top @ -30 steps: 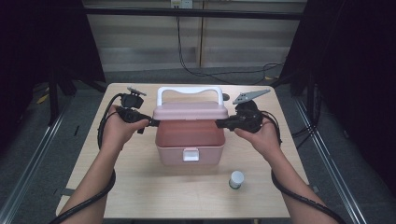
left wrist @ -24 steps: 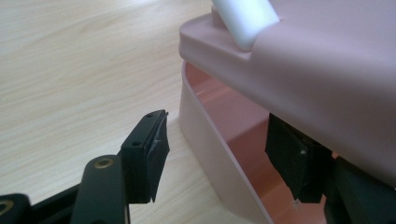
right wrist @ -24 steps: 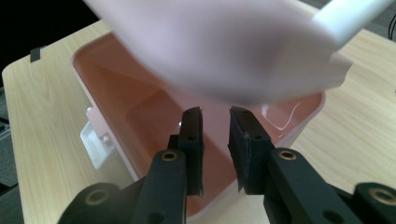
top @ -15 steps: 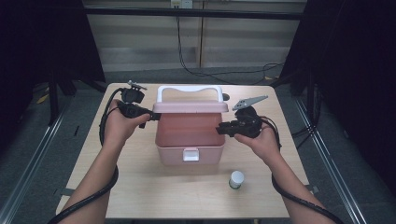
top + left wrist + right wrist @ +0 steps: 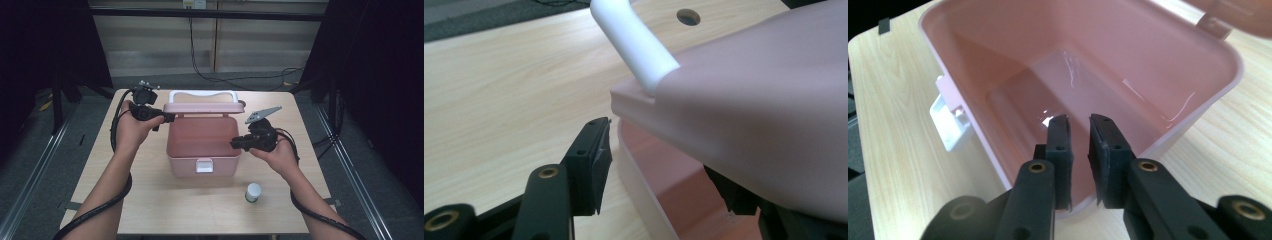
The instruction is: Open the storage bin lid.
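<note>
Left gripper [image 5: 167, 118] at the lid's [image 5: 202, 107] left end, jaws part open and just been closing; lid edge sits between them in the left gripper view, one jaw outside, the other tucked under the lid; can't tell if the pads press on it. Right gripper [image 5: 1079, 137] at the box's right wall, tips over the rim, jaws nearly together with a narrow gap, nothing between them; they have just been closing. Pink storage box [image 5: 202, 145] sits mid-table, nearer the far edge, lid raised and tilted back on the far side, inside bare. White carry handle [image 5: 631, 42] on the lid. White latch [image 5: 203, 165] on the box's front wall, facing the near edge. Small white-capped bottle [image 5: 253, 192] upright on the wooden table [image 5: 150, 200], toward the near right corner, apart from the box.
</note>
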Available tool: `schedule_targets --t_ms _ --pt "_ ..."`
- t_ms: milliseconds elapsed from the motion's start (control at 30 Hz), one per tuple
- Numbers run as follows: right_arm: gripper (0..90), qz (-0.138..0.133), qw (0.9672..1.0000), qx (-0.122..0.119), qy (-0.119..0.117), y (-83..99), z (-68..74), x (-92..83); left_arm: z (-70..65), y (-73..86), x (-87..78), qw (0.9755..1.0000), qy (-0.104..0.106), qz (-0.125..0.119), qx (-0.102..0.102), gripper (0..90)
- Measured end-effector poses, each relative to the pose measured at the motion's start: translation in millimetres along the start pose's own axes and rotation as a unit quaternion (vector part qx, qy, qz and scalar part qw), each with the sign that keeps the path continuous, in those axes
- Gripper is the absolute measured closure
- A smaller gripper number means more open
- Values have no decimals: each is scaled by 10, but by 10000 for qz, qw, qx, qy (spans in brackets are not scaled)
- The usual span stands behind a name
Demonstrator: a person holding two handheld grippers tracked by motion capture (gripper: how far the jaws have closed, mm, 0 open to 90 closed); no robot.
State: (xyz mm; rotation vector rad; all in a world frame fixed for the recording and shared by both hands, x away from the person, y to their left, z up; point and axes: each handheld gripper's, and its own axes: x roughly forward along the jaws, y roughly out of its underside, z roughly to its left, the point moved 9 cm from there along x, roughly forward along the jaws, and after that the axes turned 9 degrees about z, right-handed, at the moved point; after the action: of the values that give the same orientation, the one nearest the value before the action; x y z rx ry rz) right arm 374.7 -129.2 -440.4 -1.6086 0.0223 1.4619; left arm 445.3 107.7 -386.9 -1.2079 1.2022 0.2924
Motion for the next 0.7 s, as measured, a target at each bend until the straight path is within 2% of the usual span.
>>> schedule_targets --t_ms 467,700 --pt "808 70 9999 -55 -109 74 45 39 11 -119 3 9999 -120 -77 -31 525" --pt "807 129 9998 -90 -121 93 49 64 -29 -169 4 9999 -79 -79 9 600"
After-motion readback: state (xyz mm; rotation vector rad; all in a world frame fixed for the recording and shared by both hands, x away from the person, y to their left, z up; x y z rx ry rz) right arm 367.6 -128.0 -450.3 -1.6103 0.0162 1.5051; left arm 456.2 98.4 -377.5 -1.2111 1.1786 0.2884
